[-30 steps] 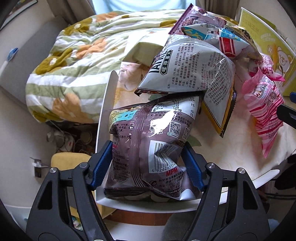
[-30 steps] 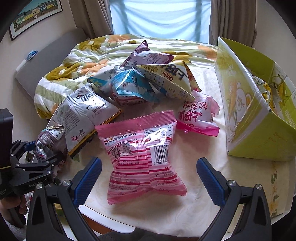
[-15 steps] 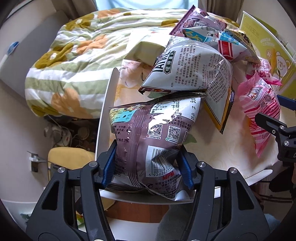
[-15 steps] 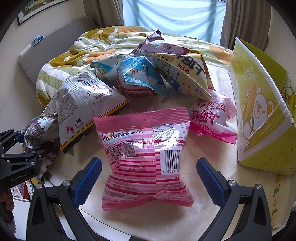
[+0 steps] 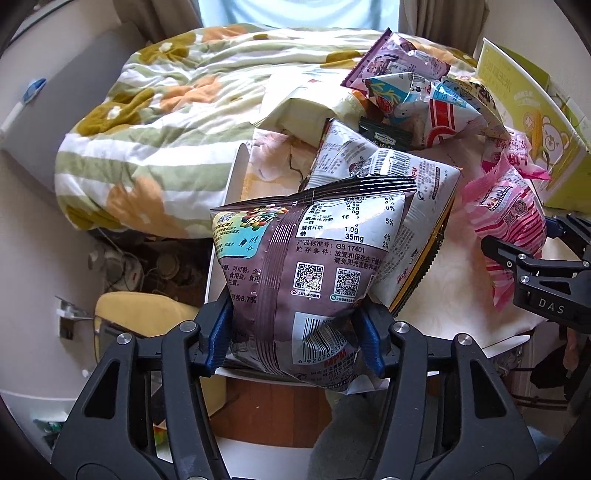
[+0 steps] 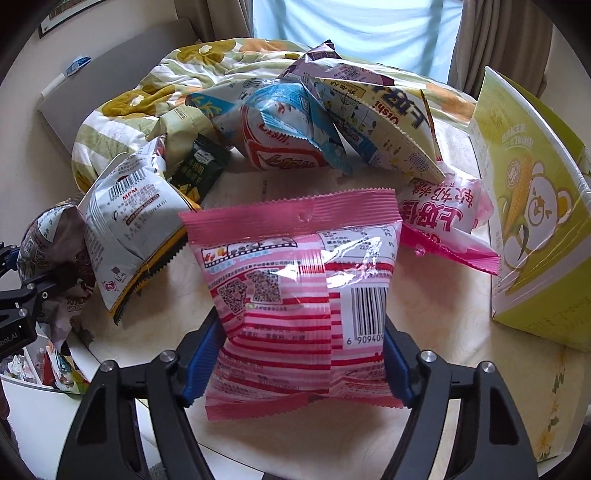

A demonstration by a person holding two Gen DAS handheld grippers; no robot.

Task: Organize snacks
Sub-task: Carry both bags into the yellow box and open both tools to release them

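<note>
1. Daylight enters from the window [image 6: 354, 33] at the top of both views; the room is bright and evenly lit.
2. Glare streaks the pink bag [image 6: 295, 295] and the brown bag [image 5: 310, 273].
3. Shadows are soft and weak.
4. Fisheye bending curves the edges, with dark corners.
5. Focus is sharp at centre; print blurs toward the rims.

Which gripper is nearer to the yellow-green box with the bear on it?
Right. The right gripper, shut on the pink striped bag, sits just left of the yellow-green box. The left gripper, holding the brown bag, is at the table's opposite edge.
</note>
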